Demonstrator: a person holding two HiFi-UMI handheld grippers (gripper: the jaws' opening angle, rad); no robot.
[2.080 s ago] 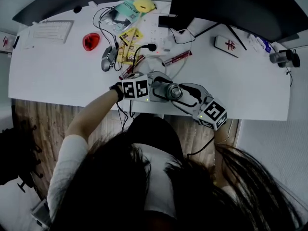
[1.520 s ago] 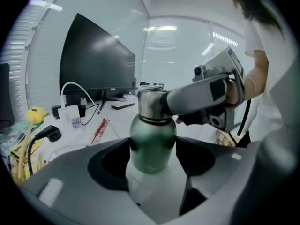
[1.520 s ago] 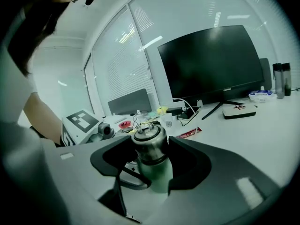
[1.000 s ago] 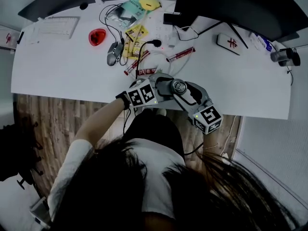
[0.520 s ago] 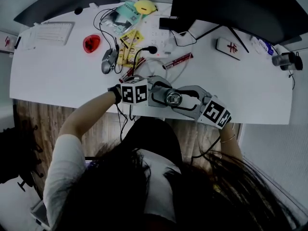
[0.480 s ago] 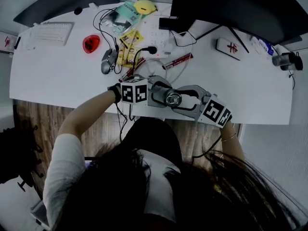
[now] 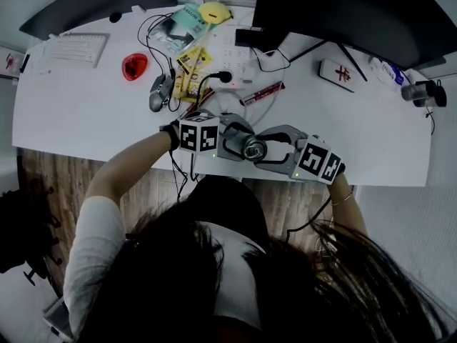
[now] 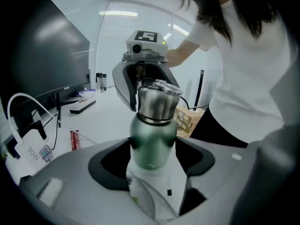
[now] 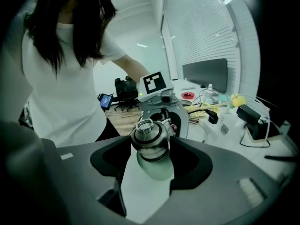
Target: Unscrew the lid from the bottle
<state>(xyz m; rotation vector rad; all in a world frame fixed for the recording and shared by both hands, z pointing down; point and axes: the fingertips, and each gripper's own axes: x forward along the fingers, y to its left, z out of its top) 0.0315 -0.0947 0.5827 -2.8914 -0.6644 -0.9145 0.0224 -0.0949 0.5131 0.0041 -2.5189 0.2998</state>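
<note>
A green metal bottle (image 8: 151,142) with a silver lid (image 8: 157,100) is held in the air over the desk's near edge. My left gripper (image 8: 153,165) is shut on the green body. The right gripper (image 9: 149,150) is shut on the silver lid (image 9: 148,134), which has a ring handle on top. Seen from the head, the bottle (image 7: 252,148) lies between the left gripper (image 7: 230,141) and the right gripper (image 7: 271,153), and each marker cube faces up.
The white desk (image 7: 86,106) carries a keyboard (image 7: 75,47), a red object (image 7: 133,65), a mouse (image 7: 158,91), yellow packets (image 7: 187,68), cables and a red pen (image 7: 263,91). A dark monitor (image 7: 343,13) stands at the back. The person's head and hair fill the lower head view.
The right gripper has swung around the lid, its marker cube moving from the near side outward to the right. The left gripper keeps its hold on the bottle body.
</note>
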